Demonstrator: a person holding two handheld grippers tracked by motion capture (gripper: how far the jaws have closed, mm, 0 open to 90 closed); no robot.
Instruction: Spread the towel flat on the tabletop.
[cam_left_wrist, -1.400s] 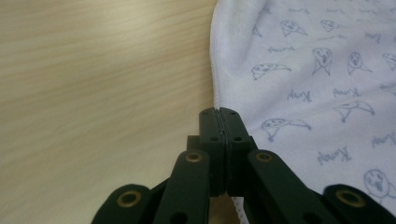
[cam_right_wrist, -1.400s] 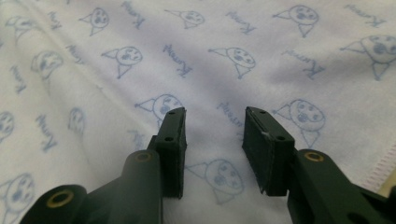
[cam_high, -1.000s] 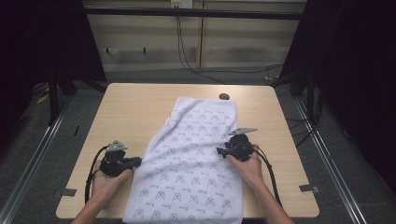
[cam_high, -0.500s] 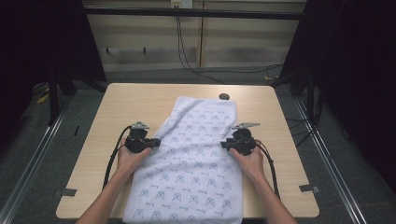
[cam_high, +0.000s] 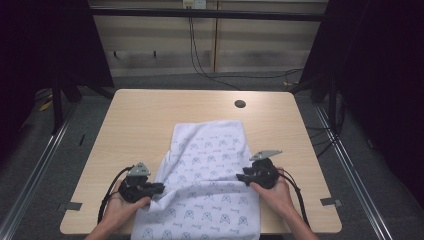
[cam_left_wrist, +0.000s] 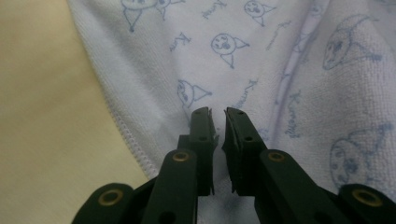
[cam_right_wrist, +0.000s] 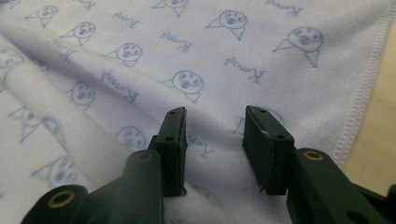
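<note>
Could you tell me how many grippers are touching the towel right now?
2. The left gripper sits at the towel's left edge, jaws nearly closed over the fabric. The right gripper sits at its right edge, jaws apart over the cloth.

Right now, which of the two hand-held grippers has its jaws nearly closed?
The left hand-held gripper: its jaws stand almost together over the towel. The right hand-held gripper shows a wide gap between its jaws.
</note>
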